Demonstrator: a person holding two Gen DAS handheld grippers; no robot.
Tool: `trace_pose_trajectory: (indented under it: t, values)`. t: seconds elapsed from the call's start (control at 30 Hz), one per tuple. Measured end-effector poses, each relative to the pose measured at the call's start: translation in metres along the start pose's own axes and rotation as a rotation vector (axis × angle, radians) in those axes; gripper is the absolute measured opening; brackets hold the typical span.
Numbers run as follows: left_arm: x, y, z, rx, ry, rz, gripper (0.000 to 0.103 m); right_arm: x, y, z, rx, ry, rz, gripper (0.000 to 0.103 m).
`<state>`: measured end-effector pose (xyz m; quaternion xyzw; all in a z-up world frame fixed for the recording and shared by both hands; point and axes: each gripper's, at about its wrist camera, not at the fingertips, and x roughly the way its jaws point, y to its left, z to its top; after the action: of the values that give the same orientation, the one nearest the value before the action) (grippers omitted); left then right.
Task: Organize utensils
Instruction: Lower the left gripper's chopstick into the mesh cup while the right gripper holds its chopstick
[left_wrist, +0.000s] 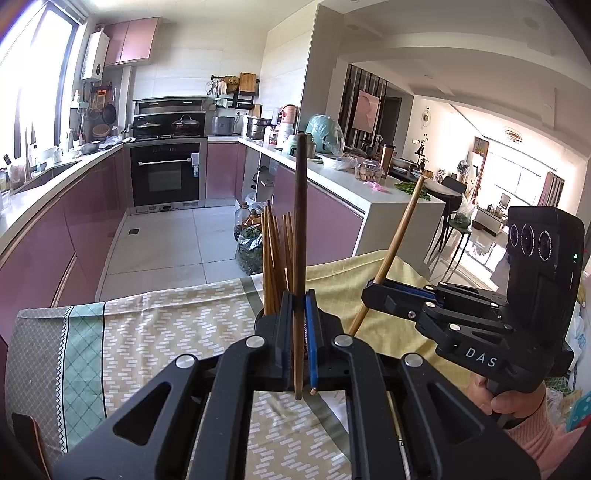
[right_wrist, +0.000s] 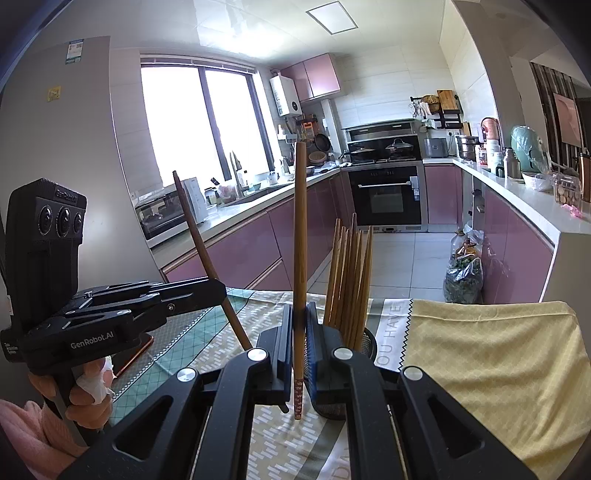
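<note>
My left gripper (left_wrist: 298, 314) is shut on a dark brown chopstick (left_wrist: 300, 221) that stands upright. Just behind it to the left, a bundle of bamboo chopsticks (left_wrist: 275, 258) stands in a holder that the jaws mostly hide. My right gripper (right_wrist: 299, 325) is shut on a light bamboo chopstick (right_wrist: 300, 240) with a patterned lower tip, also upright. Right of it, the bundle (right_wrist: 351, 273) sits in a dark mesh holder (right_wrist: 367, 343). Each view shows the other gripper: the right gripper (left_wrist: 373, 288) with its chopstick leaning, the left gripper (right_wrist: 221, 291) with the dark chopstick (right_wrist: 199, 240) leaning.
A patterned tablecloth (left_wrist: 166, 332) covers the table, with a yellow cloth (right_wrist: 498, 350) over its right part. A flat dark object with a copper edge (right_wrist: 129, 354) lies at the left. Beyond the table's far edge are the kitchen floor, pink cabinets and bags (right_wrist: 463, 273).
</note>
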<state>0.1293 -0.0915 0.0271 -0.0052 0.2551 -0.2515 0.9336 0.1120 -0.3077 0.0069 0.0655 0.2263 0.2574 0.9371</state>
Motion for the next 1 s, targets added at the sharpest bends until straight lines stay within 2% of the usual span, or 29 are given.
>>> trace_pose_trajectory:
  t: [1.0]
  values:
    - [-0.008, -0.005, 0.013, 0.013, -0.051, 0.004, 0.007, -0.004, -0.002, 0.011, -0.019, -0.032, 0.003, 0.006]
